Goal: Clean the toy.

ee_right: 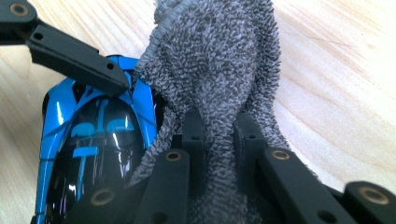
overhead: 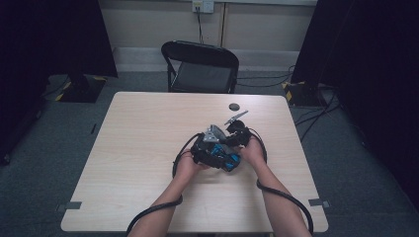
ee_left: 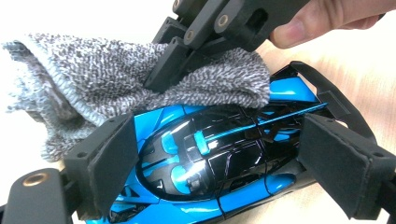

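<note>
Fingers, right gripper (ee_right: pixel 219 135): closed tight on a bunched grey cloth (ee_right: pixel 219 60), which rises from between them to the top of the right gripper view.

Fingers, left gripper (ee_left: pixel 219 163): set at either end of a blue-and-black toy car (ee_left: pixel 210 158), pads (ee_left: pixel 112 163) against its nose and tail at lower left and lower right of the left gripper view; the car looks clamped between them.

Car: centre of the high view (overhead: pixel 225 157), on the surface (overhead: pixel 148 148), between the two hands. In the right gripper view it lies at lower left (ee_right: pixel 88 140), just beside the cloth.

Cloth: in the left gripper view (ee_left: pixel 93 88) it drapes across the upper left and lies along the car's upper edge, touching the blue bodywork below the right gripper (ee_left: pixel 163 77).

Progress, as judged: wiping is in hand. Car secured, cloth gripped and laid on one flank. The glossy roof and near side sit uncovered; whether they have been wiped cannot be told. Remaining: likely passes over roof and other flank, then release.

Other items: small dark disc (overhead: pixel 233 106) on the surface at upper centre; chair (overhead: pixel 200 66) beyond.
</note>
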A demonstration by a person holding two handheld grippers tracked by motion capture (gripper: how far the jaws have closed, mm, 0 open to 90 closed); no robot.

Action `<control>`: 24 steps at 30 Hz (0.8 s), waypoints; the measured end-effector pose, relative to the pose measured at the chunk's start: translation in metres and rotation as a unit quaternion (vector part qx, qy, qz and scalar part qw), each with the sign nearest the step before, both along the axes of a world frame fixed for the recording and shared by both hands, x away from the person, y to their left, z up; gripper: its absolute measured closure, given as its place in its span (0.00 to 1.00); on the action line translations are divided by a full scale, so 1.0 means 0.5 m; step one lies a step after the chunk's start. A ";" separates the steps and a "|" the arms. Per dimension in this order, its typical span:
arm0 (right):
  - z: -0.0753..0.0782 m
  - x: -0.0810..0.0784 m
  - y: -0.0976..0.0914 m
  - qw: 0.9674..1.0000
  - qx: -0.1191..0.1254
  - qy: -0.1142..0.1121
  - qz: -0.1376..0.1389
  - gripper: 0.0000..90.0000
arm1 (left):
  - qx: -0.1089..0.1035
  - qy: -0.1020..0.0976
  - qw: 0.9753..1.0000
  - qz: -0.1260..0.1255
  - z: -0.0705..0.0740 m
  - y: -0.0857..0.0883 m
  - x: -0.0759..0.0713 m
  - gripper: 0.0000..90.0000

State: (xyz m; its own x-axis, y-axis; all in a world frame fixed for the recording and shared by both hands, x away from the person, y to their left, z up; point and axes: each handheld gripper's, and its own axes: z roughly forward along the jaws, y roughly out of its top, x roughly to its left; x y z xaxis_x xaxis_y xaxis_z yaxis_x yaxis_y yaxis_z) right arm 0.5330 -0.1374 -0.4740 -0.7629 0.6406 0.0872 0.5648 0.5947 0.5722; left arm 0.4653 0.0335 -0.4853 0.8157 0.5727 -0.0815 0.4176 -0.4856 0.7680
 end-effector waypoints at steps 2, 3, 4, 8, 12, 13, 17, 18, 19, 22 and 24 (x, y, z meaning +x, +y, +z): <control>0.000 -0.001 -0.003 1.000 -0.001 -0.001 0.002 0.87 | 0.000 0.001 1.000 0.000 0.000 0.000 0.000 0.13; 0.000 -0.001 -0.005 1.000 -0.001 0.000 0.004 0.87 | 0.000 0.000 1.000 0.000 0.000 0.000 0.000 0.13; 0.000 -0.002 -0.006 1.000 0.000 0.001 0.004 0.87 | 0.000 0.000 1.000 0.000 0.000 0.000 0.000 0.13; -0.001 -0.005 -0.016 1.000 0.003 0.001 0.006 0.87 | 0.000 0.000 1.000 0.001 0.000 0.000 0.000 0.13; -0.001 -0.009 -0.027 1.000 0.008 0.005 0.006 0.87 | 0.002 0.001 1.000 0.001 0.001 0.000 0.000 0.13; -0.002 -0.010 -0.029 1.000 0.009 0.005 0.007 0.87 | 0.001 0.001 1.000 0.001 0.000 -0.001 0.000 0.13; -0.001 -0.015 -0.037 1.000 0.010 0.007 0.007 0.87 | 0.001 0.000 1.000 0.001 0.000 -0.001 0.000 0.13; -0.001 -0.016 -0.038 1.000 0.009 0.006 0.007 0.87 | 0.001 0.001 1.000 0.001 0.000 -0.001 0.000 0.13; -0.001 -0.017 -0.039 1.000 0.009 0.007 0.006 0.87 | 0.001 0.000 1.000 0.001 0.000 0.000 0.000 0.13; -0.002 -0.021 -0.044 1.000 0.011 0.007 0.005 0.87 | 0.000 0.000 1.000 0.001 0.000 0.000 -0.001 0.13; -0.001 -0.024 -0.048 1.000 0.011 0.009 0.004 0.87 | 0.001 0.000 1.000 0.000 0.000 0.000 0.000 0.13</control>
State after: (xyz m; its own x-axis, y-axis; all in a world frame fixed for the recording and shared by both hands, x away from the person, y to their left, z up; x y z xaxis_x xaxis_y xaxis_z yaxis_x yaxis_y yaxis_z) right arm 0.5210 -0.1612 -0.4746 -0.7656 0.6328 0.1156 0.5712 0.5861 0.5746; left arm 0.4651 0.0333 -0.4852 0.8152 0.5735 -0.0805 0.4180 -0.4865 0.7672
